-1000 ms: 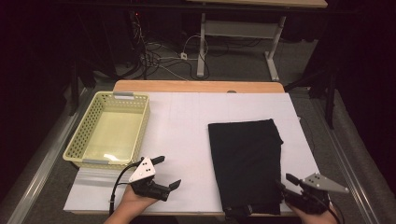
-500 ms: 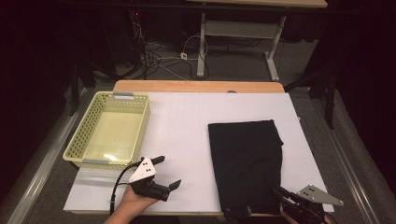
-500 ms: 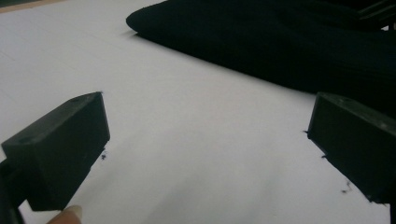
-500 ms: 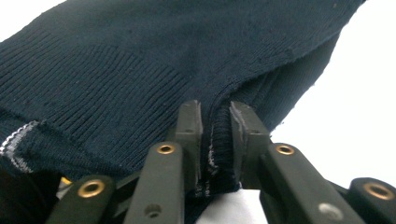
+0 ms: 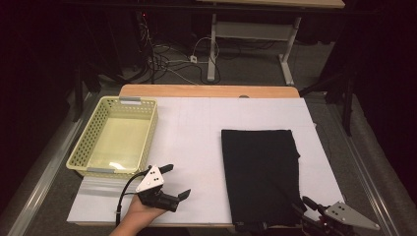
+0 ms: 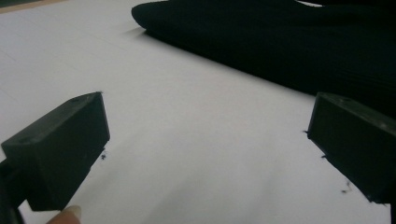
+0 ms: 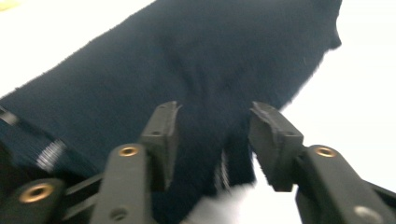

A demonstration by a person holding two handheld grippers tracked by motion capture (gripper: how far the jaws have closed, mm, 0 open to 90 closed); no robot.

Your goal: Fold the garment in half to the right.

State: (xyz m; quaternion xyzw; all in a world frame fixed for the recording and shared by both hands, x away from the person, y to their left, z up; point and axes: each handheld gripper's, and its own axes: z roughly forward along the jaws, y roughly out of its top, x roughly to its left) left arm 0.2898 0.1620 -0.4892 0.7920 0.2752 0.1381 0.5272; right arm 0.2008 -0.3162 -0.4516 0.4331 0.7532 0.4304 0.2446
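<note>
A folded black cloth lies flat on the right half of the white tabletop. My right gripper is at the cloth's near right corner, by the table's near edge. In the right gripper view its jaws have just been opening. They stand apart over the cloth's edge, and the pads do not press on it. My left gripper, in a hand at the near left, rests open on bare white surface. It points toward the cloth, and nothing is between its fingertips.
A pale yellow mesh basket with nothing in it stands at the table's left side. The table's wooden far edge runs behind it. On the floor beyond are cables and another table's legs.
The right gripper has slid a little toward the near edge, to the cloth's near right corner. The left gripper and the cloth have stayed put.
</note>
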